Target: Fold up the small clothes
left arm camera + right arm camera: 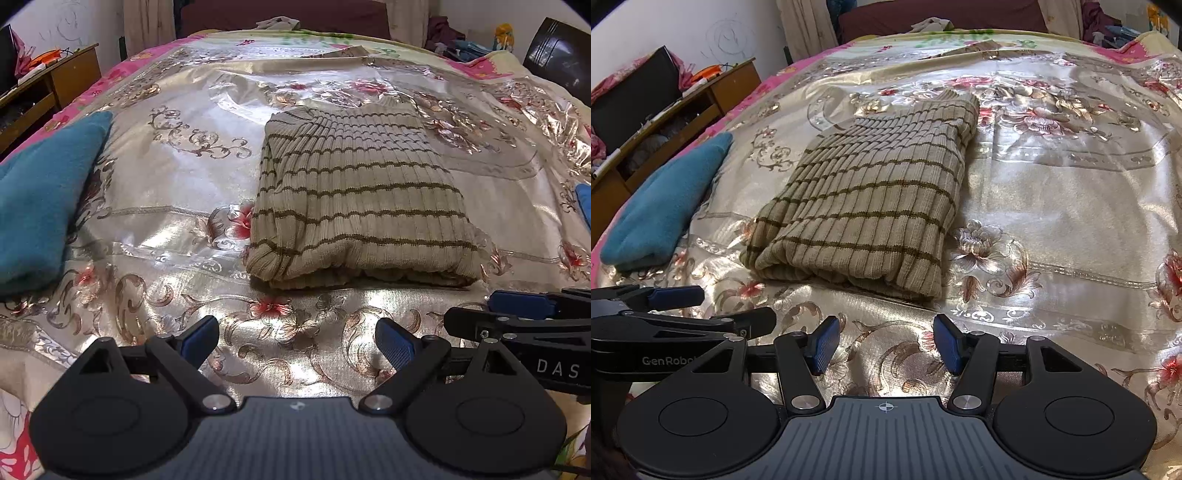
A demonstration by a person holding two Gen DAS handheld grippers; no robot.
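A beige ribbed sweater with brown stripes (354, 199) lies folded into a rectangle on the shiny floral bedspread (177, 177). It also shows in the right wrist view (864, 206). My left gripper (297, 341) is open and empty, hovering just short of the sweater's near edge. My right gripper (884, 345) is open and empty too, near the sweater's near right corner. The right gripper shows at the right edge of the left wrist view (524, 314). The left gripper shows at the left edge of the right wrist view (679, 306).
A folded teal garment (40, 206) lies on the bed left of the sweater, also in the right wrist view (665, 206). A wooden cabinet (676, 122) stands beside the bed at left. A dark chair (561, 59) and piled clothes are at far right.
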